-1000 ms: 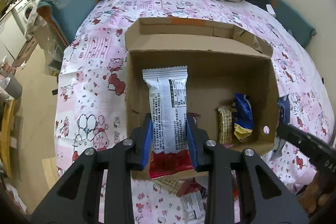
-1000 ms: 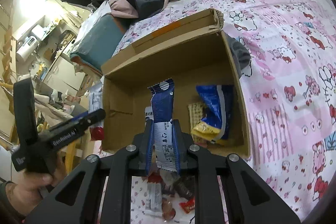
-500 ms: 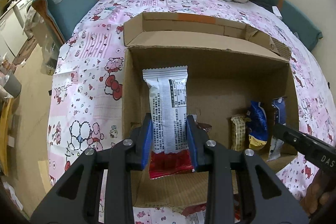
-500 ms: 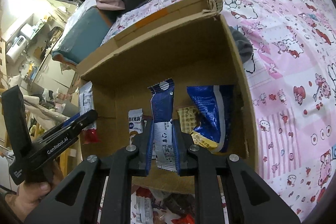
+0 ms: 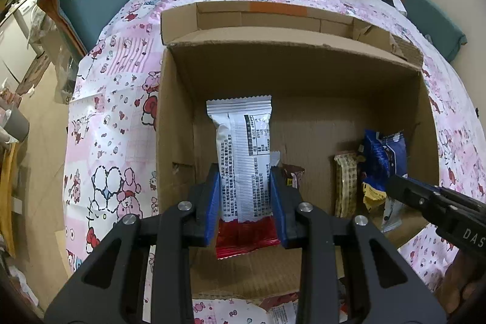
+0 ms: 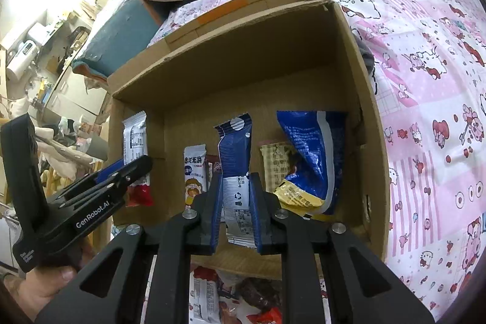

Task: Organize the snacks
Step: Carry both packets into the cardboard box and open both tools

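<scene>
Left tool (image 5: 244, 196): clamped on white-and-red snack packet (image 5: 243, 160), inside cardboard box (image 5: 288, 59).
Right tool (image 6: 235, 207): clamped on blue-and-white snack packet (image 6: 235, 160); blue bag (image 6: 309, 154) just right.

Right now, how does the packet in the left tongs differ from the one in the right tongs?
The silver packet in the left tongs is wide, silver-white with a red bottom end; the blue packet in the right tongs is narrower, dark blue with a white lower half. Both stand upright, clamped near their lower ends, over the cardboard box.
</scene>
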Motion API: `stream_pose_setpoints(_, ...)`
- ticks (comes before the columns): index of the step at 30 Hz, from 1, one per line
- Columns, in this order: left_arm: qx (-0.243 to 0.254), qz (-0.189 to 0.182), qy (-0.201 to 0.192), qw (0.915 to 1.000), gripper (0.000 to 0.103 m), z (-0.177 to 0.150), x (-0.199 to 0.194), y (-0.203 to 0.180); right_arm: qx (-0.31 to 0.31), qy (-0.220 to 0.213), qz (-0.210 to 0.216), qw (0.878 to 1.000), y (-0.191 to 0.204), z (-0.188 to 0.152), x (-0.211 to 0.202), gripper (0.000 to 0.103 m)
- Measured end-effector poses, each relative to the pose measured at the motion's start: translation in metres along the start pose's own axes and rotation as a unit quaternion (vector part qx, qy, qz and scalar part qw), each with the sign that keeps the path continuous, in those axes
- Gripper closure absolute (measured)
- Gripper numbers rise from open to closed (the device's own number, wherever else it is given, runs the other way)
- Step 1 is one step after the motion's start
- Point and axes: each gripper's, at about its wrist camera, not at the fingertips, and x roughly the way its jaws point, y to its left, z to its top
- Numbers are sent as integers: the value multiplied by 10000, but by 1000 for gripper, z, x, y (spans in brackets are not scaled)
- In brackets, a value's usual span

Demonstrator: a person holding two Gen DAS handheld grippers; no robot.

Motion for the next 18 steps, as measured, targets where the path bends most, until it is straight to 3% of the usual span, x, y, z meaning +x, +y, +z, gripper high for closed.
stream_pose_setpoints(13, 77, 57, 90, 9999, 74, -4, 0, -2, 43, -44, 100, 9999, 1, 0, -1, 82)
stream_pose_setpoints(18, 99, 47, 19, 9999, 62, -5, -5, -3, 104, -37, 97, 9999, -2, 0, -2, 82)
